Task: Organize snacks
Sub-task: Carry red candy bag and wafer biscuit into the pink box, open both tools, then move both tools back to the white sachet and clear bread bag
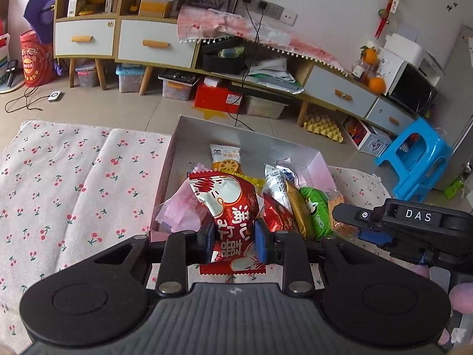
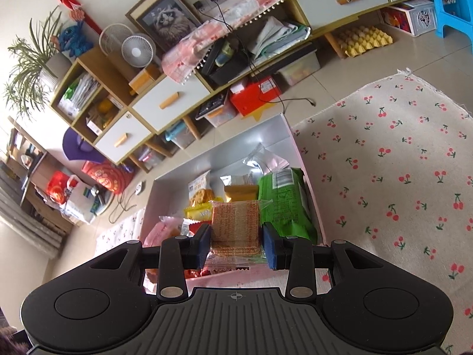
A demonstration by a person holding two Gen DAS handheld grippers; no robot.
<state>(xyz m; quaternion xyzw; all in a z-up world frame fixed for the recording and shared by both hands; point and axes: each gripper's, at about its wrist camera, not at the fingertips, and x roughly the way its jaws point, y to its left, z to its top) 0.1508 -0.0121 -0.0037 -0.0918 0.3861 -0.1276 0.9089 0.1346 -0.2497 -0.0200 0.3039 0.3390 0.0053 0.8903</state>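
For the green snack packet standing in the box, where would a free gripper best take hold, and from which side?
The green packet stands on edge against the box's right wall, its upper end free. Best gripped probably across that top end, coming from above, pads on its two flat faces; the wall and cracker pack crowd its sides.

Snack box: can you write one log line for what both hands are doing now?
left gripper: shut on red snack bag | right gripper: shut on cracker pack | both over snack box | phase: carrying
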